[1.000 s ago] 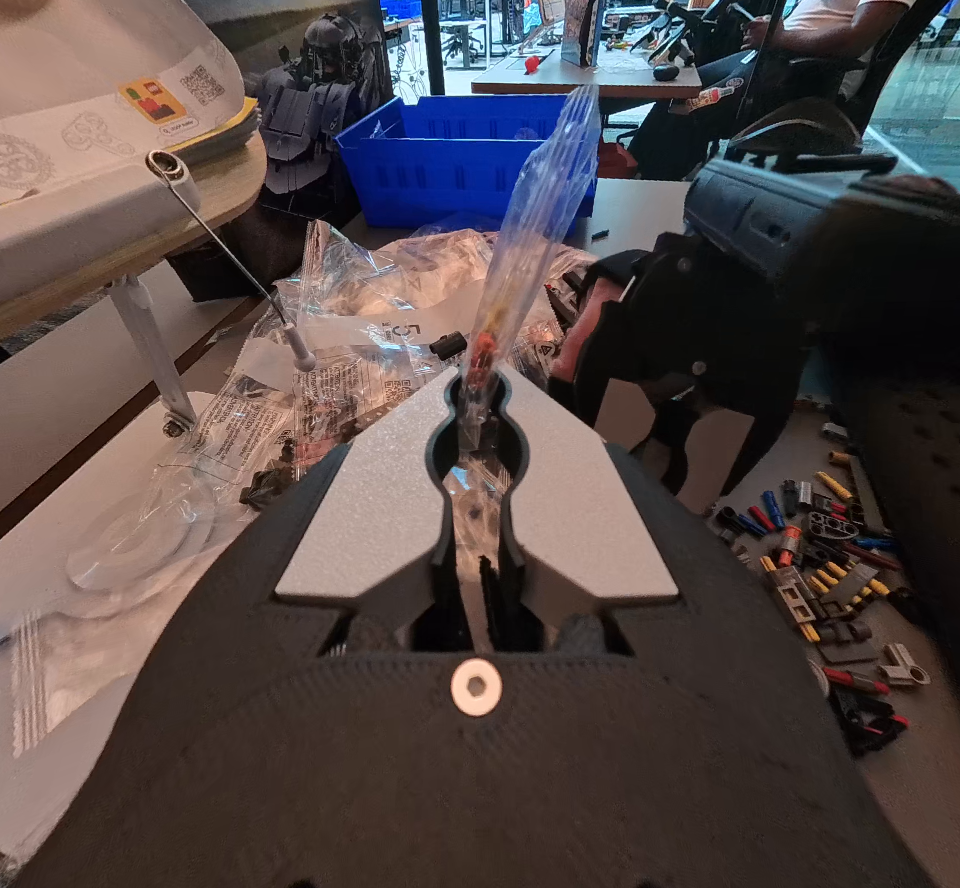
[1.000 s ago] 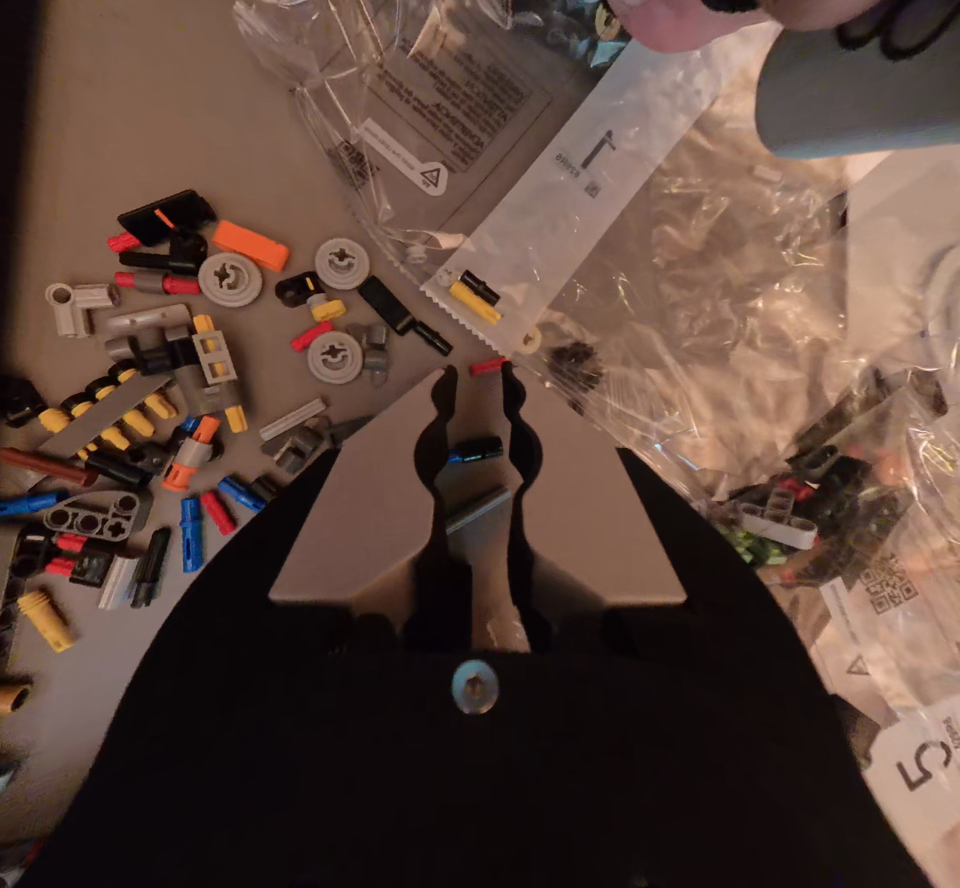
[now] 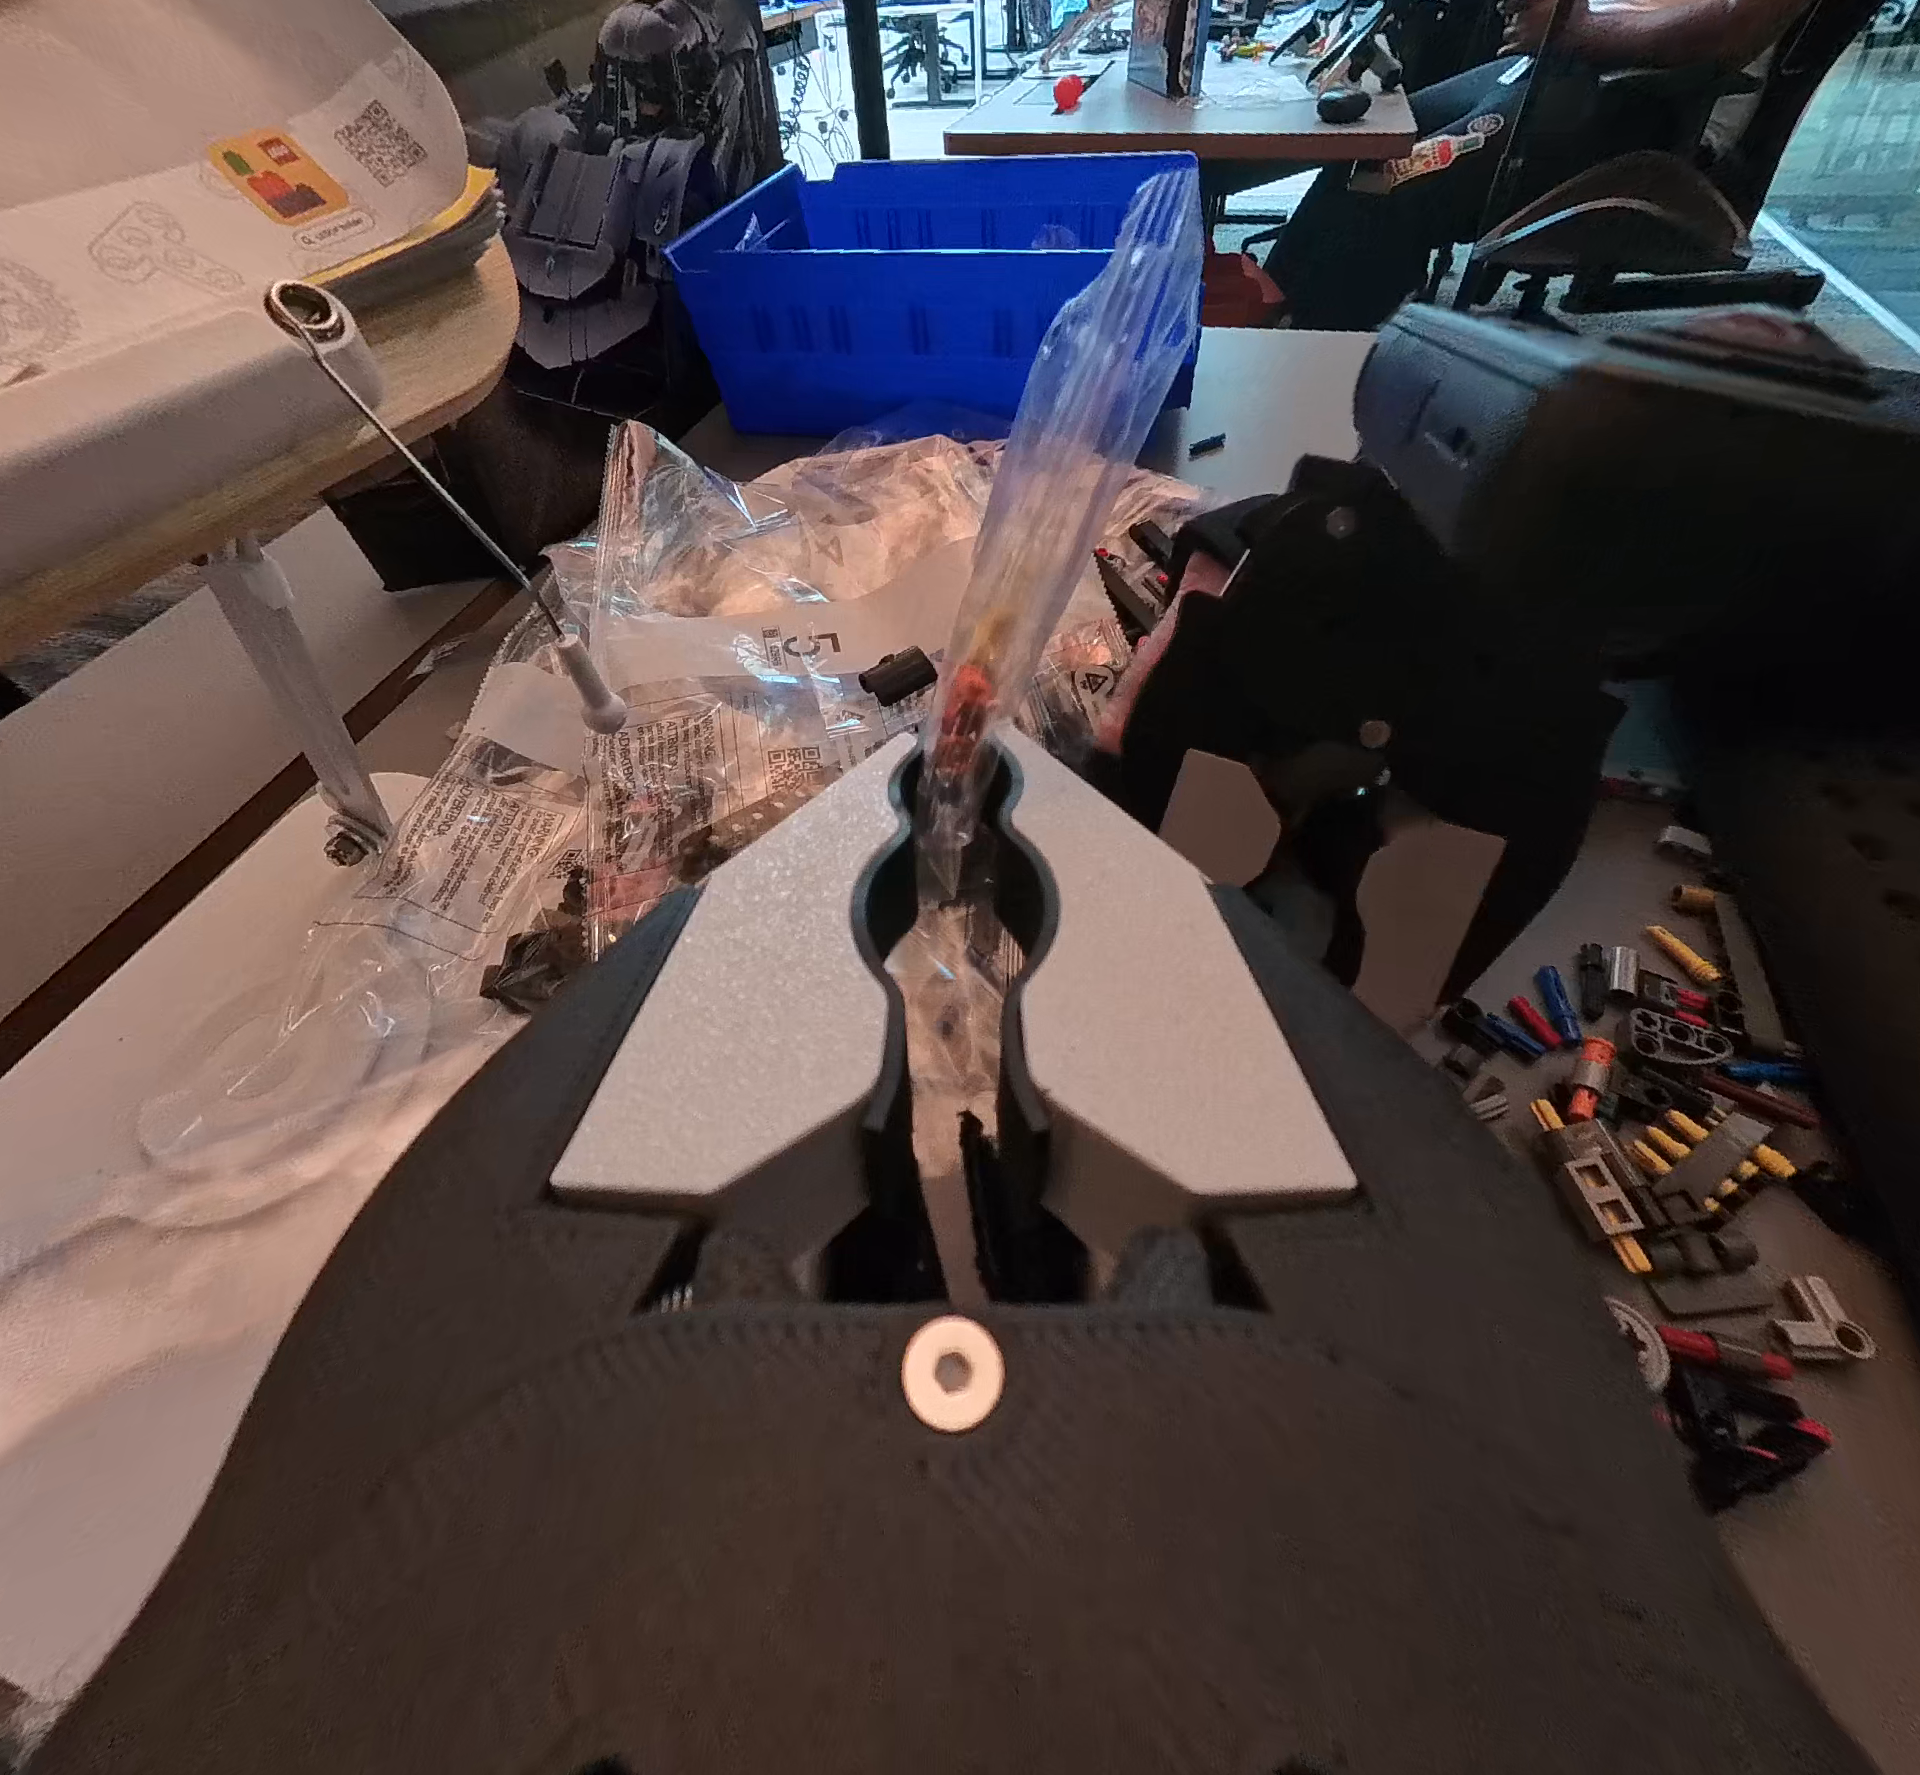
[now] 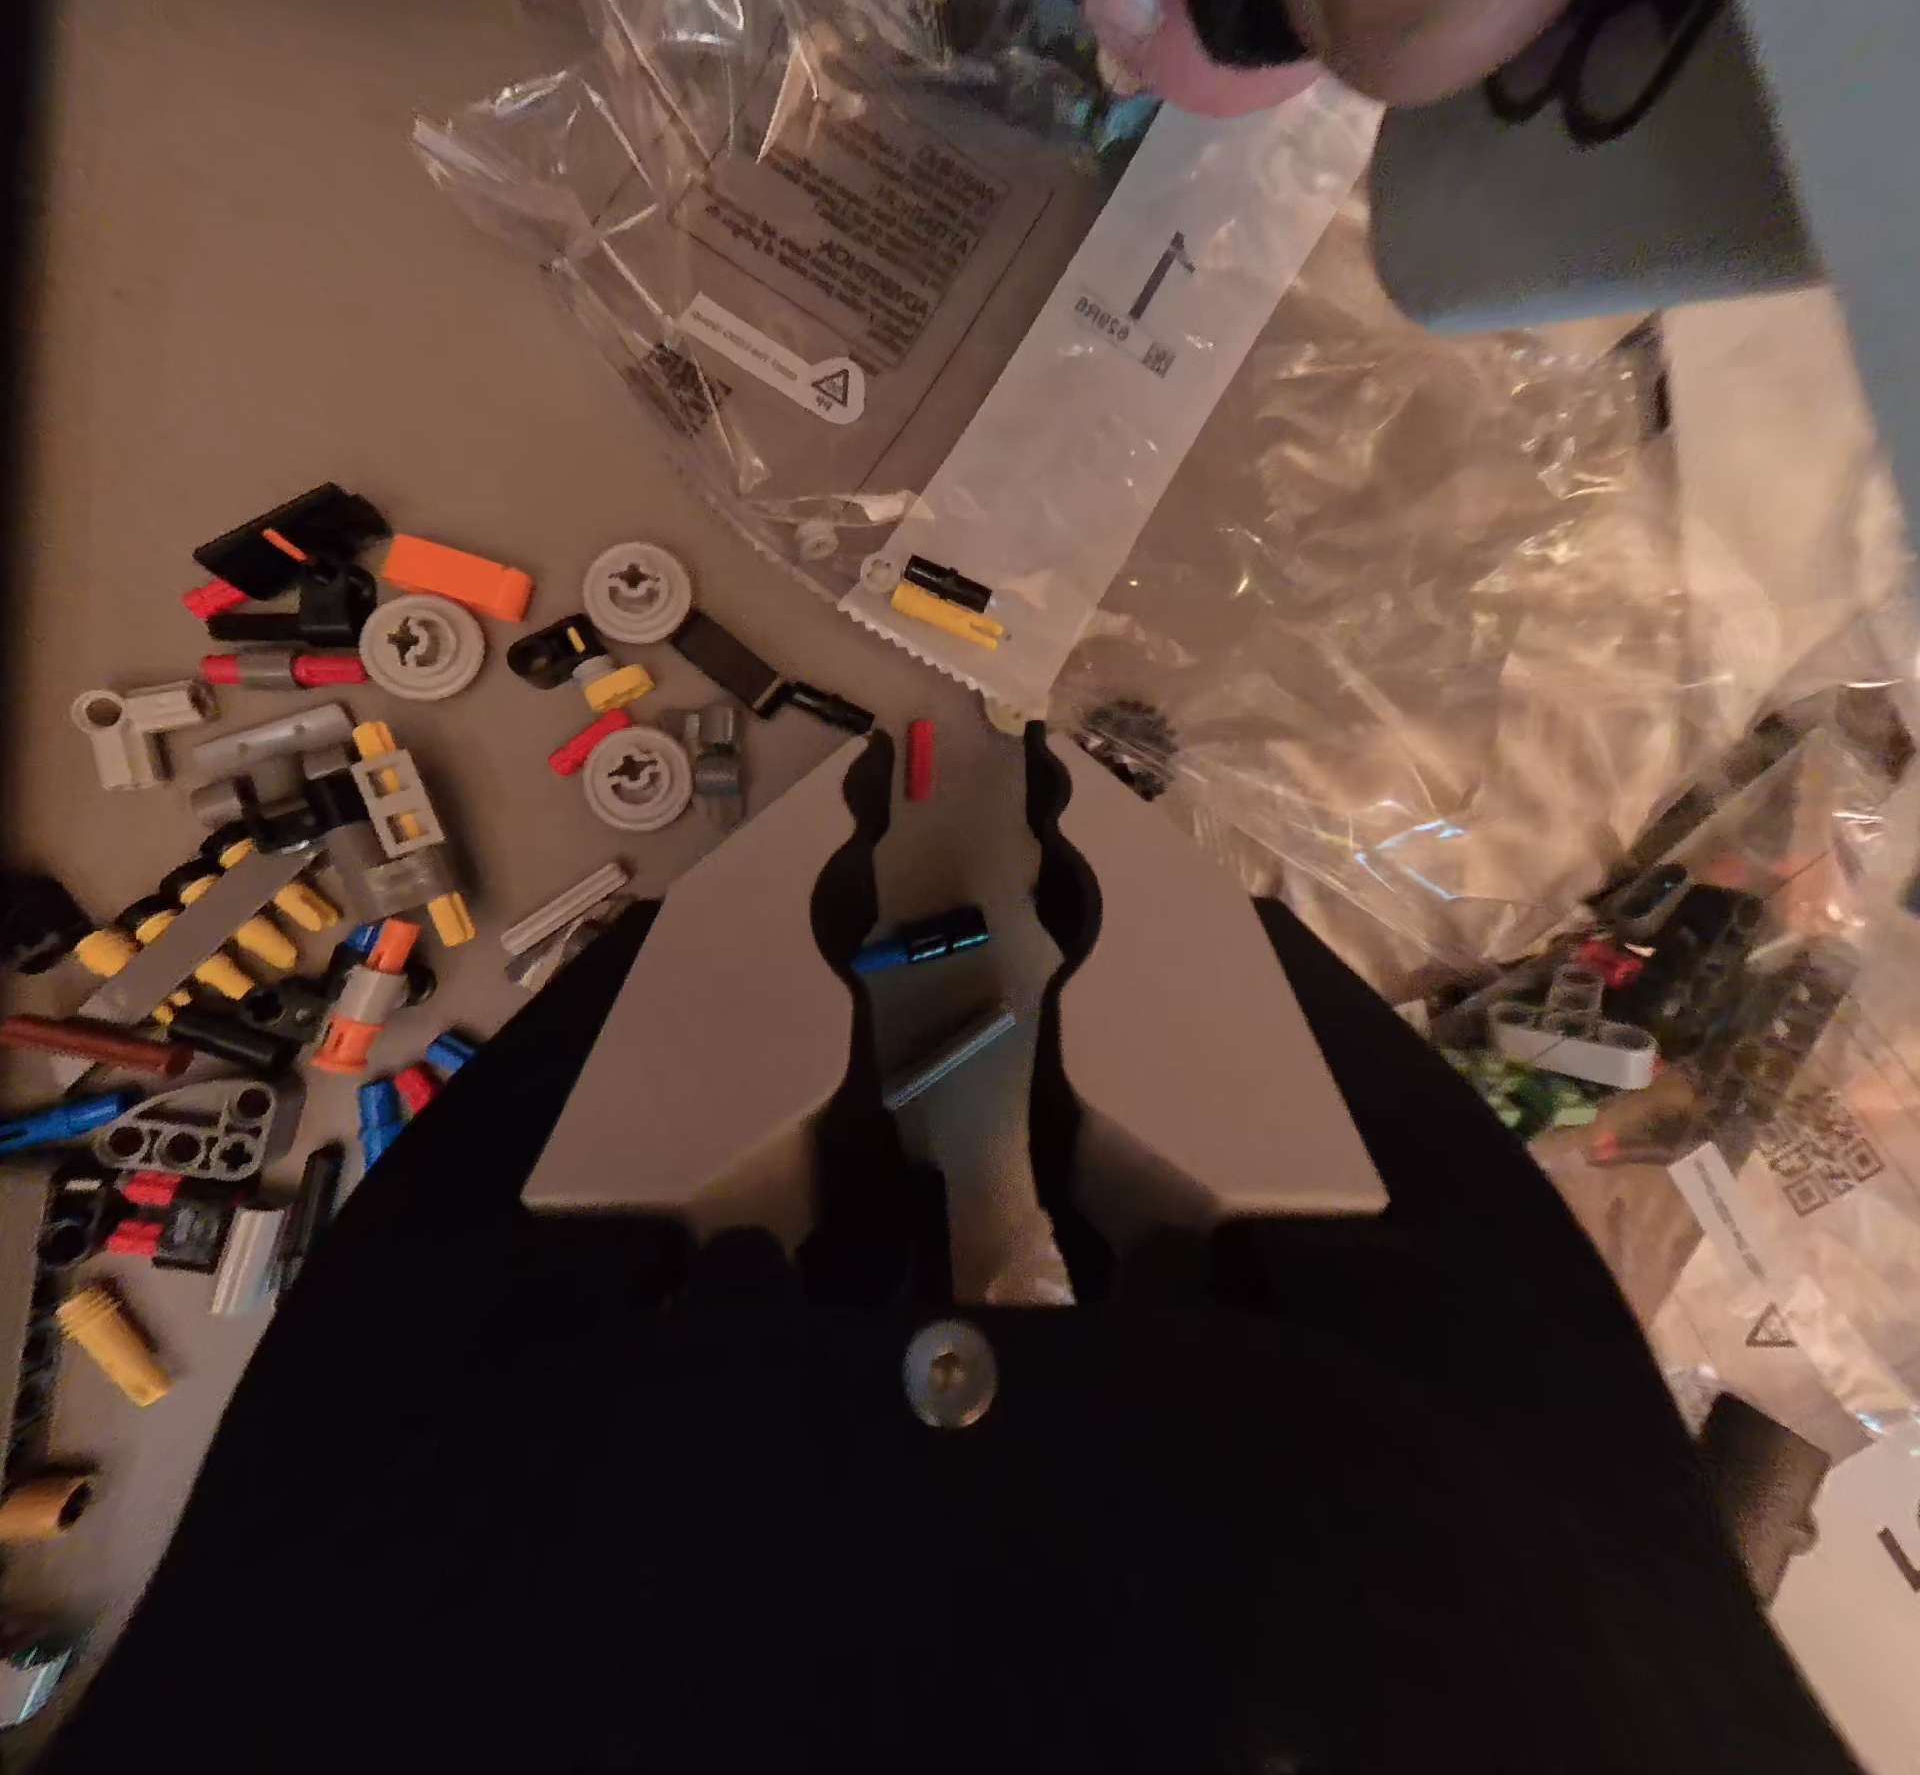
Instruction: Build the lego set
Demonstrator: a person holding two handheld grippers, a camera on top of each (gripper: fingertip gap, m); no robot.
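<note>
Clear plastic parts bag [image 3: 1049, 520] is standing pinched in the left gripper [image 3: 954, 769], probably for emptying. Right gripper [image 4: 951, 738] is hovering, fingers parted and empty, over a red pin [image 4: 918, 757] among loose pieces on the surface [image 4: 260, 291].

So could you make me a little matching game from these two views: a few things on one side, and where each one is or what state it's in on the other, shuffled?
Things:
1. left gripper
2. right gripper
3. blue bin
4. small red pin

Places or states:
A. lying on the table between two open fingertips
B. shut on a clear plastic bag that stands up from it
C. open, hovering over loose pieces
D. behind the pile of bags, at the far side of the table

Pairs: 1-B, 2-C, 3-D, 4-A
</note>
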